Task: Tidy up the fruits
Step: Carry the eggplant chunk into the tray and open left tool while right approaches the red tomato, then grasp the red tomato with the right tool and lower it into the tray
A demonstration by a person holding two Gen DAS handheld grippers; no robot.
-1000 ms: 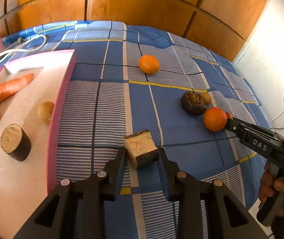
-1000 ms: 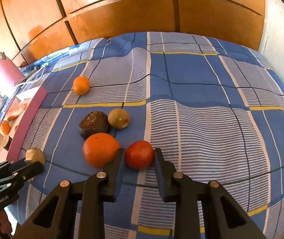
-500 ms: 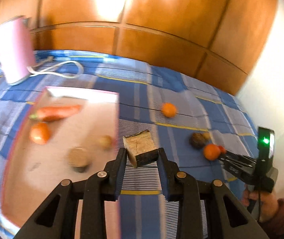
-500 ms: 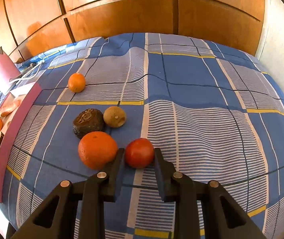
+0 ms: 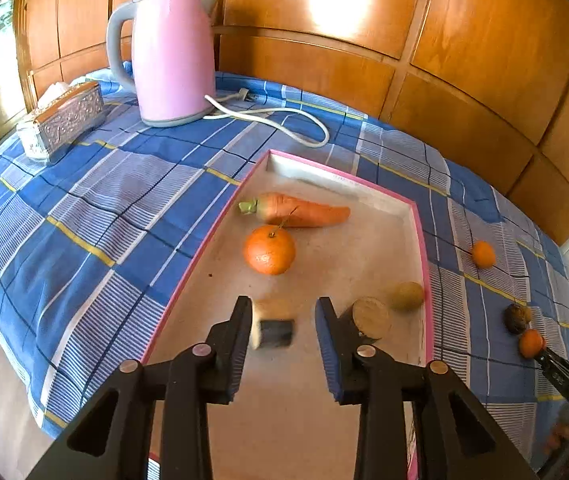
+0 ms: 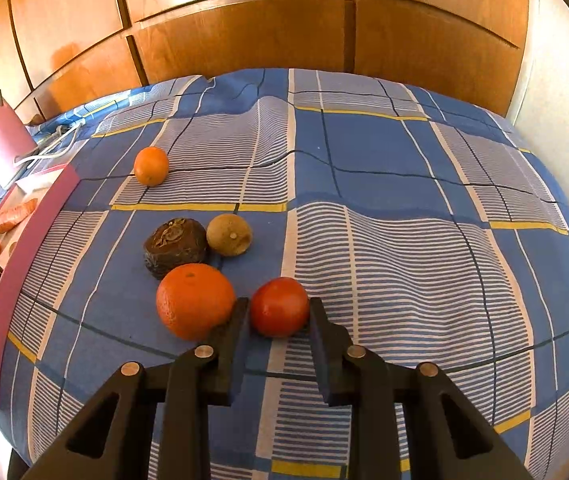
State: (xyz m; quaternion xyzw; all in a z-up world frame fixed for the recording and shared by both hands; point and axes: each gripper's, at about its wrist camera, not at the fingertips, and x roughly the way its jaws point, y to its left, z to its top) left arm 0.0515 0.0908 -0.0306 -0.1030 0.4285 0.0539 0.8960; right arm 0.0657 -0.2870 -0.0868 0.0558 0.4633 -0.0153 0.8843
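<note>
I am holding my left tool [image 5: 284, 322] over the pink-rimmed shallow tray [image 5: 424, 240], jaws spread apart; the tan block with a dark rind [image 5: 273, 326] is blurred between them, touching the left finger and clear of the right, so I judge it is dropping into the tray at lower centre of the left view. My right tool [image 6: 279, 314] is closing around the red-orange round fruit [image 6: 279, 306] at lower centre of the right view, both fingers against its sides while it is sitting on the blue checked cloth [image 6: 364, 152] of the worktop.

Already lying in the tray: an orange carrot with a green stub [image 5: 294, 210] at the middle, a stemmed orange tangerine [image 5: 269, 250] just below it, a greenish-brown oval fruit [image 5: 405, 296] near the right rim, and a round tan-topped dark slice [image 5: 370, 317] beside it.

Waiting on the cloth: a large orange [image 6: 195, 300] touching my right tool's left finger, a dark wrinkled brown fruit [image 6: 175, 246], a tan round fruit [image 6: 229, 235] against it, and a small orange [image 6: 151, 166] farther up and left. By my judgement about half the job is done.

The gripped fruit is looking smooth, glossy and firm, and small enough to fit between the fingers.
</note>
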